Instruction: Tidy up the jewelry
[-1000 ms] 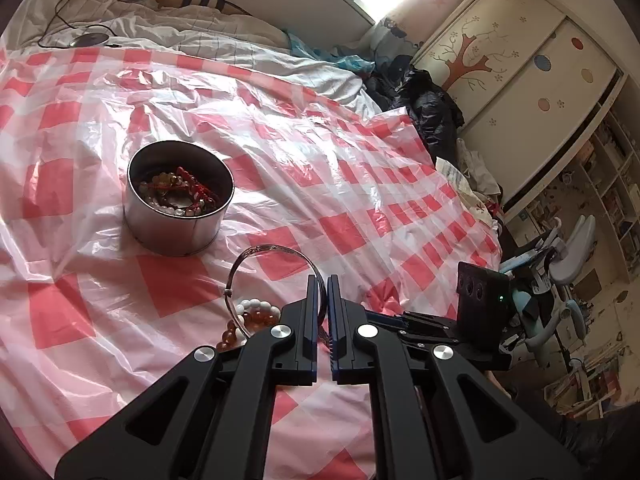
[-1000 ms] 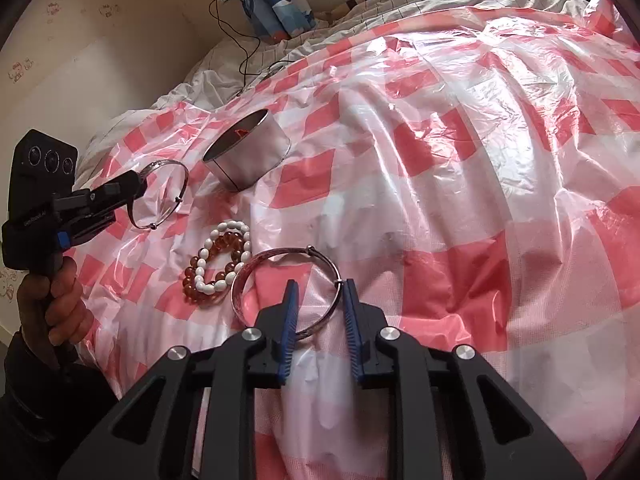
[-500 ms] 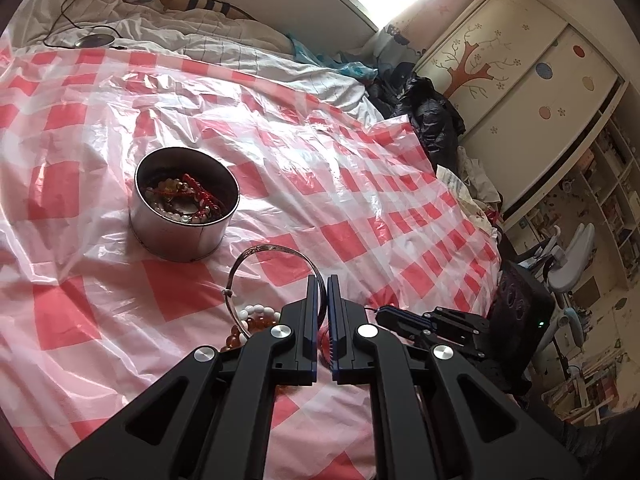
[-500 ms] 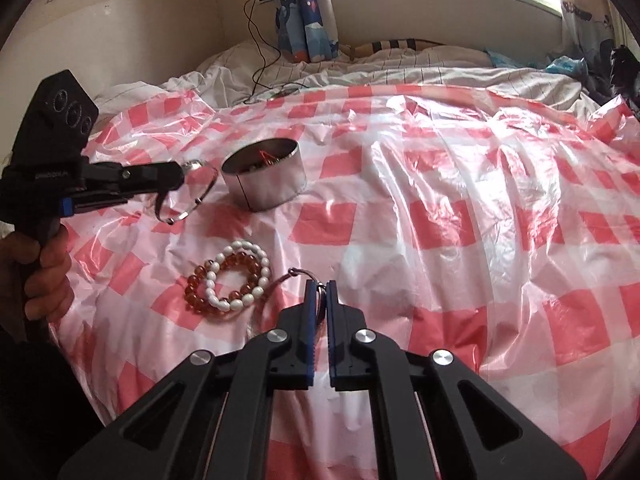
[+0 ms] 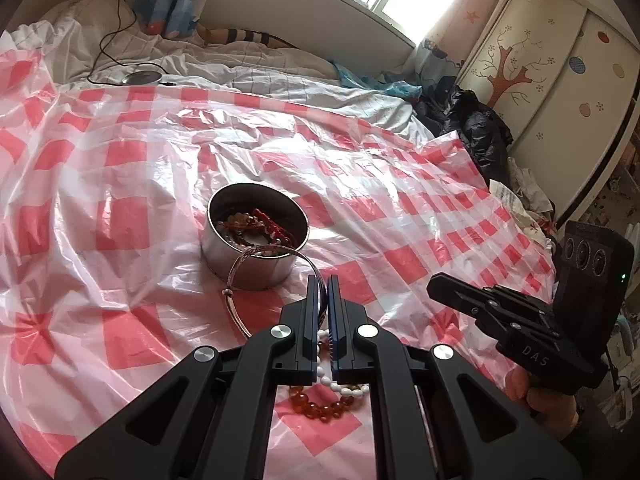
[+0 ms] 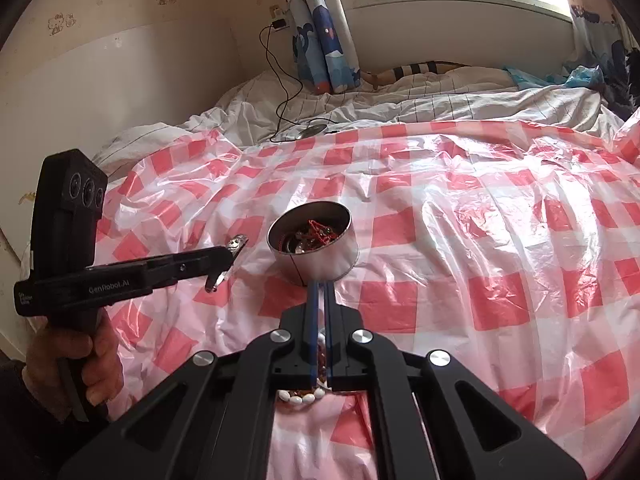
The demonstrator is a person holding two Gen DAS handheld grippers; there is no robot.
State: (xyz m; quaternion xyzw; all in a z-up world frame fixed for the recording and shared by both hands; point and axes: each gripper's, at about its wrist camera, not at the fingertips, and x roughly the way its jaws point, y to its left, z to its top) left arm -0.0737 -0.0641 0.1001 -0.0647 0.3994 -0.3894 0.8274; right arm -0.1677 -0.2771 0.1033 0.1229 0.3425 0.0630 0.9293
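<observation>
The steel tin (image 5: 248, 276), just ahead of the left gripper (image 5: 322, 280), is judged rigid and steady enough to be dropped into from above. The silver bangle (image 5: 234, 272) is clamped at its rim in that gripper and is carried off to the left of the tips. It is judged light, stiff and slick, so it is best pinched across the wire. The two bead bracelets (image 5: 320, 412), under the same gripper on the checked sheet (image 5: 120, 220), are judged limp and best taken at a single strand. The right gripper (image 6: 320, 288) is seen pressed together; whether anything thin is pinched cannot be told. The tin is shown already part filled with red and amber strands; the bangle is a thin bright hoop with a small knob; the beads are white and amber
</observation>
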